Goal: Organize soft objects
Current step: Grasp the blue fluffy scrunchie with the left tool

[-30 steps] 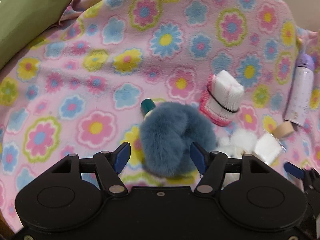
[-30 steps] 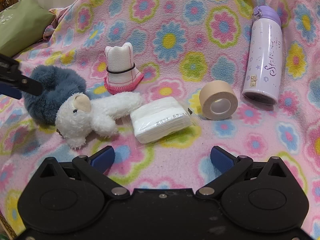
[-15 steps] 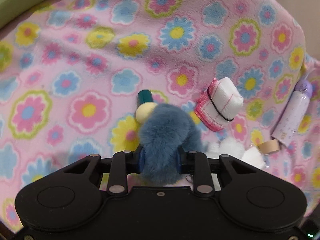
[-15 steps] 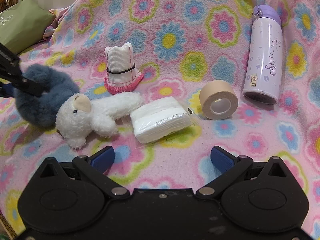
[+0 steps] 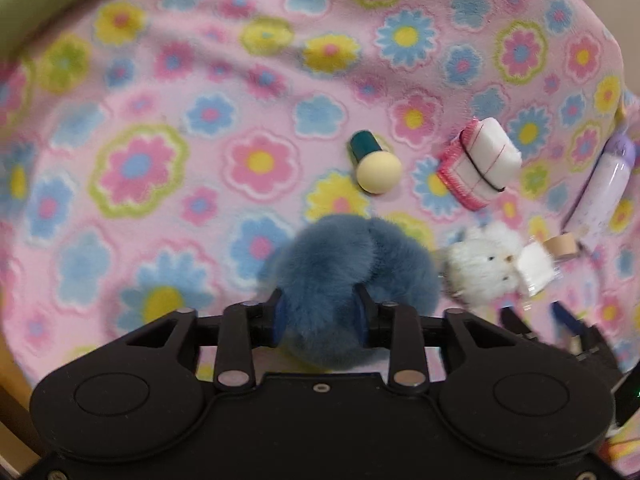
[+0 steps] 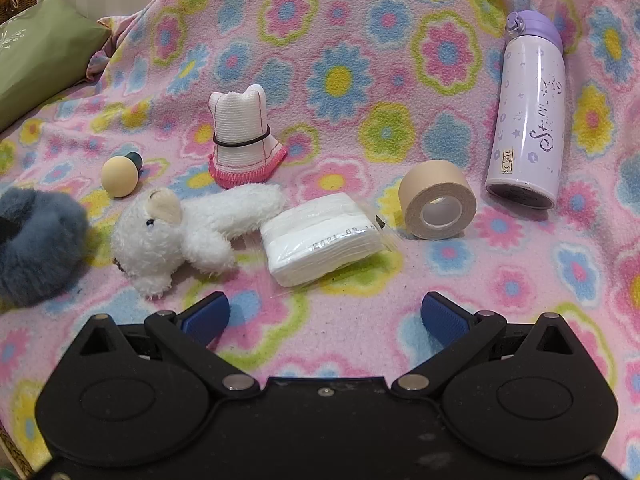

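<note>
Left wrist view: the left tongs (image 5: 320,316) are gripping the blue furry scrunchie (image 5: 344,276), pads pressed into its fluff though the jaws are easing open, near the white plush lamb (image 5: 482,270) on the flowered blanket (image 5: 160,120). The right tongs (image 6: 325,314) are sitting released, nothing between them, just short of the white tissue pack (image 6: 324,240), lamb lying left of it.

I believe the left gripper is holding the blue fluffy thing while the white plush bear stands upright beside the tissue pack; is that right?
Not quite: the bear lies on its side, not upright, as the right wrist view shows. The rest holds: the left gripper grips the blue fluffy thing, though its jaws are opening slightly, and the bear is beside the tissue pack.
</note>
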Tool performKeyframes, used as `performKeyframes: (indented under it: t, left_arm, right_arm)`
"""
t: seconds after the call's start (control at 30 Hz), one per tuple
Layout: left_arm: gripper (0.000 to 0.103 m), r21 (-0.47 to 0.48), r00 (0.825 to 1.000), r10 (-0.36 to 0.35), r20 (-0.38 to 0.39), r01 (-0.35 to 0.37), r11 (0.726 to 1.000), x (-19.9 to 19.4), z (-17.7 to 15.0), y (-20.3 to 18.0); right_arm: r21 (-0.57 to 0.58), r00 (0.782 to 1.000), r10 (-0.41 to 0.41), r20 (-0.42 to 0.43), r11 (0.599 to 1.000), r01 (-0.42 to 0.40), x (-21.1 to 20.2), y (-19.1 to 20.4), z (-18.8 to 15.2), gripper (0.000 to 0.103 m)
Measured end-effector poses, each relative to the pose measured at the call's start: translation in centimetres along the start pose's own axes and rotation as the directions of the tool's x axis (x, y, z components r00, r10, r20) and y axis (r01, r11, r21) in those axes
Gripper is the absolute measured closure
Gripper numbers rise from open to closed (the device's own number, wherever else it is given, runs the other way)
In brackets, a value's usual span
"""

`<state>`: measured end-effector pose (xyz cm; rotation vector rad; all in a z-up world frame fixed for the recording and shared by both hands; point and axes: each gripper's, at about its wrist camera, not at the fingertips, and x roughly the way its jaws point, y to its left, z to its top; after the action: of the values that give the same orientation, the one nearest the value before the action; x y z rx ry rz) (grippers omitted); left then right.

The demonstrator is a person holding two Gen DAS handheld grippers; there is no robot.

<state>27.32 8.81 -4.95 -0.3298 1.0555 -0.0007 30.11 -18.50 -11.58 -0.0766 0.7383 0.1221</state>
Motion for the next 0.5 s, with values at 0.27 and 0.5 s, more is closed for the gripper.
performKeyframes:
  t: [0.27,0.5]
  left_arm:
    - [0.014,0.259,0.982,0.049,0.182,-0.096,0.961,-1.4,-1.7,-3.4]
    - [0.014,0.299,0.985,0.073,0.158,-0.118,0.947,1.6,-2.2,-4.1]
  right_arm:
    - [0.0,1.0,-0.002,0.001,1.0,0.002,0.0,0.0,0.0,0.0]
    - [-0.001,1.0,-0.002,0.002,1.0,0.002,0.1,0.0,0.0,0.0]
